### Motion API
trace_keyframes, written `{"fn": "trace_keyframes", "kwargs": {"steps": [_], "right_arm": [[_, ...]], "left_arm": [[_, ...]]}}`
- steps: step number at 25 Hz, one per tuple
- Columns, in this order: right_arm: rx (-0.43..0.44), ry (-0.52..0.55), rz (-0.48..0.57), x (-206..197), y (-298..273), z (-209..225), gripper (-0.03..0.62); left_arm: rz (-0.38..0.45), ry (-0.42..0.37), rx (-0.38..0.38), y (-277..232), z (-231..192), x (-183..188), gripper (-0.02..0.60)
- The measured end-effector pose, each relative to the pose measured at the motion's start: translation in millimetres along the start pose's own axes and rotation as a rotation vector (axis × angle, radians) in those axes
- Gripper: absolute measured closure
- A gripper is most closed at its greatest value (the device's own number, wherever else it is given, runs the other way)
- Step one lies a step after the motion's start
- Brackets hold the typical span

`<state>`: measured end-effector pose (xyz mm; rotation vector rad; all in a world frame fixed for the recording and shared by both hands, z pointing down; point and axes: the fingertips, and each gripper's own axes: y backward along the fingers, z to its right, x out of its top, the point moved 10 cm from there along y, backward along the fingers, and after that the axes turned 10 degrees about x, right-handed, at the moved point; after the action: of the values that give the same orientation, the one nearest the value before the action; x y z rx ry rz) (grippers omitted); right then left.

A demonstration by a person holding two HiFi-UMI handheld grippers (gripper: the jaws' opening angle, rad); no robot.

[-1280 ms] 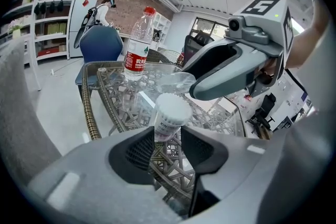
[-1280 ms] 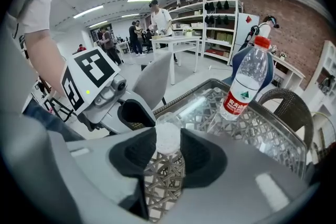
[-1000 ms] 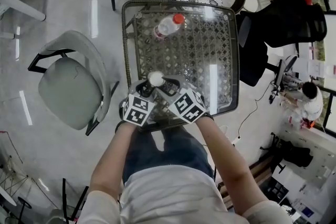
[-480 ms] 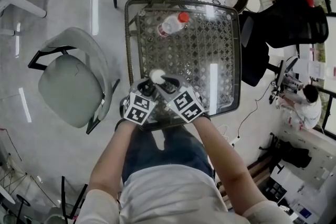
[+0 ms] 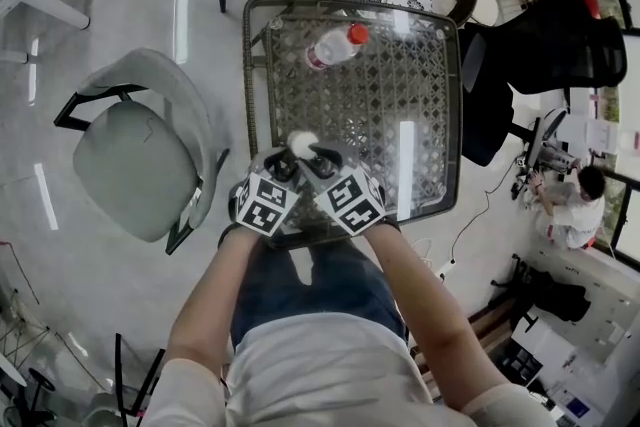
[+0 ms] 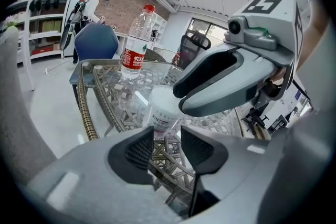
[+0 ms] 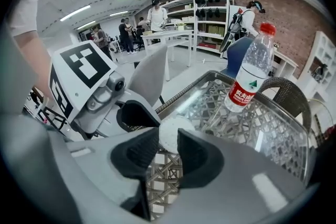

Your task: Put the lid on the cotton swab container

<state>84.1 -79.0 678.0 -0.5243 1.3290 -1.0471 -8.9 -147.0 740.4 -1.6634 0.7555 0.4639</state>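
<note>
One container (image 5: 300, 143) by table's (image 5: 251, 65) near edge, bottle (image 5: 333, 46) well apart

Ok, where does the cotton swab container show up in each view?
Head view: cotton swab container, a white disc just left of centre.
Left gripper view: centre, slightly below the middle.
Right gripper view: lower centre, only its white textured top shows.
Shared landmark: the red-capped water bottle, standing beyond it in both gripper views.
</note>
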Motion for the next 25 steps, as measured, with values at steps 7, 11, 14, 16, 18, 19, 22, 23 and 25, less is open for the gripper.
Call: {"fn": "trace_keyframes", "kwargs": {"steps": [7,11,14,16,18,19,22,23,25], "right_arm": [[-0.005,-0.002,0.015,0.1,-1.5,-0.9,0.476],[-0.008,-0.012,-0.005,1.9,-0.3,-2.0,0.477],[-0.026,-0.013,-0.006,6.0,2.4,-3.0,0.477],[-0.041,-0.009,0.01,9.3,2.3,-1.8,0.484],[-0.044,-0.015,0.014,10.8,-0.9,0.7,0.484],[-0.043,-0.02,0.013,10.9,-2.7,1.7,0.484],[-0.041,-0.041,0.011,10.8,-5.3,3.5,0.484],[-0.04,-0.046,0.006,11.3,-5.7,4.1,0.484],[-0.035,-0.051,-0.009,13.3,-6.6,4.8,0.484]], "left_arm": [[-0.003,-0.005,-0.003,0.3,-1.4,-1.4,0.414],[-0.003,-0.011,-0.007,0.9,0.6,-0.4,0.414],[-0.009,-0.018,-0.011,1.5,1.9,-0.4,0.414],[-0.011,-0.023,-0.011,2.5,1.6,-1.3,0.414],[-0.014,-0.026,-0.006,3.9,0.0,-2.6,0.414],[-0.015,-0.024,-0.002,4.8,-1.1,-3.3,0.414],[-0.013,-0.006,0.01,8.5,-4.7,-4.9,0.414],[-0.012,-0.002,0.011,9.5,-5.8,-5.1,0.414],[-0.012,-0.002,0.012,10.8,-6.9,-5.2,0.414]]}}
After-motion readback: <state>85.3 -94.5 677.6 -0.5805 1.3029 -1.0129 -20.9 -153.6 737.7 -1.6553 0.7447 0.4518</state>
